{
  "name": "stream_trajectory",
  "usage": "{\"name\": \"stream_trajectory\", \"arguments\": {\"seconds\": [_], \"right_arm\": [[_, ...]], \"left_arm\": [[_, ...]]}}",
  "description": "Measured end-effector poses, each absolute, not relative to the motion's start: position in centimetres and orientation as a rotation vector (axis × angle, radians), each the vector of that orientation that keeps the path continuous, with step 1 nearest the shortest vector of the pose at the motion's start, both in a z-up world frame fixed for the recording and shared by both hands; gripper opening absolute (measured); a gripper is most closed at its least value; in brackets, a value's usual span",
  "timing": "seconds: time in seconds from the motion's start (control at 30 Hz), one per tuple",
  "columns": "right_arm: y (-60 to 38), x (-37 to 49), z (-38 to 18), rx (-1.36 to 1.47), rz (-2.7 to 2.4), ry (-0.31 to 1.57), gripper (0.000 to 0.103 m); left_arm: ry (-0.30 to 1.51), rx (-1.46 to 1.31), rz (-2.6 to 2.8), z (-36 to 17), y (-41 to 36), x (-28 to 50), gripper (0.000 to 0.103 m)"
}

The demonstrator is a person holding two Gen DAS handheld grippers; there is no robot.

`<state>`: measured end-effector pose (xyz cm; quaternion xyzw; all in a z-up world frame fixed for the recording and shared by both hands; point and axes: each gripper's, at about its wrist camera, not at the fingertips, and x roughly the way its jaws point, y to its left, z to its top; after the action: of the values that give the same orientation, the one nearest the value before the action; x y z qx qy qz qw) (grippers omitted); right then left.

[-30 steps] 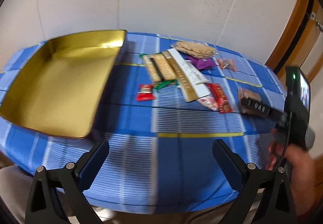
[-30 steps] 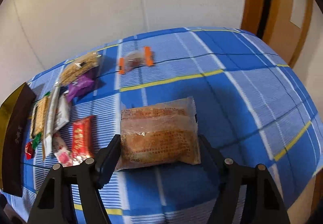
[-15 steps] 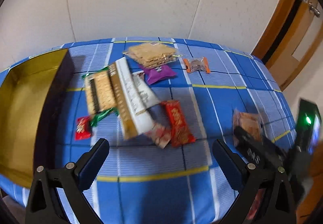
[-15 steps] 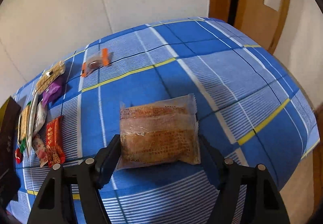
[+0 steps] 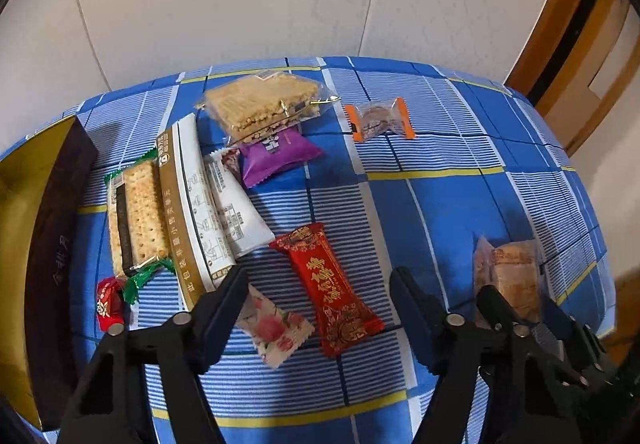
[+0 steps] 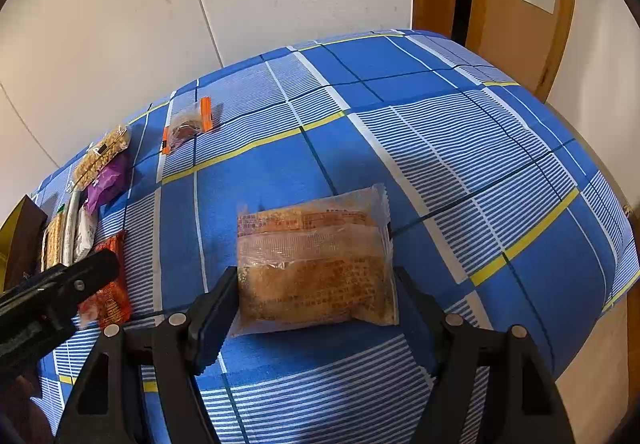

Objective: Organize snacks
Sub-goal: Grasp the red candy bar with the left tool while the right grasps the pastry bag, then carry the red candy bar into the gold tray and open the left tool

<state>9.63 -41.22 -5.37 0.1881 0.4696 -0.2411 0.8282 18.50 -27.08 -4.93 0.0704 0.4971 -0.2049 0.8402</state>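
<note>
Closing over the red packet [image 5: 328,290], left gripper [image 5: 318,292] jaws not yet touching it, long axis running away between them on the tablecloth [image 5: 460,203]. Straddling the orange pastry pack [image 6: 316,264], right gripper [image 6: 314,294] parted, pads flanking its short ends, contact unclear.

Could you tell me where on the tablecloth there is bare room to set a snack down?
The cloth is bare from the orange-ended candy and the orange cake packet across to the door side. It is crowded beside the gold box, from the cracker pack to the red packet.
</note>
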Motion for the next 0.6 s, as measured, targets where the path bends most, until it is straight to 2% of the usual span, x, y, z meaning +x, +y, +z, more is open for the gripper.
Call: {"name": "stream_trajectory", "arguments": {"seconds": [0.17,0.23,0.27,0.33,0.6], "right_arm": [[-41.2,9.7,-5.4,0.397,-0.513,0.998,0.076],[-41.2,9.7,-5.4,0.393,-0.513,0.998,0.076],[-41.1,9.7,-5.4,0.391,-0.512,0.998,0.076],[-41.2,9.6,-5.4,0.390,-0.512,0.998,0.076],[-40.9,9.7,-5.5,0.359,-0.510,0.996,0.076]], "left_arm": [[1.049,0.208,-0.436,-5.7,-27.9,18.7,0.055],[1.096,0.200,-0.442,-6.7,-28.1,19.0,0.038],[1.107,0.193,-0.439,-7.0,-28.1,19.1,0.038],[1.079,0.205,-0.430,-7.0,-28.0,18.7,0.027],[1.023,0.148,-0.483,-5.9,-25.4,16.4,0.025]]}}
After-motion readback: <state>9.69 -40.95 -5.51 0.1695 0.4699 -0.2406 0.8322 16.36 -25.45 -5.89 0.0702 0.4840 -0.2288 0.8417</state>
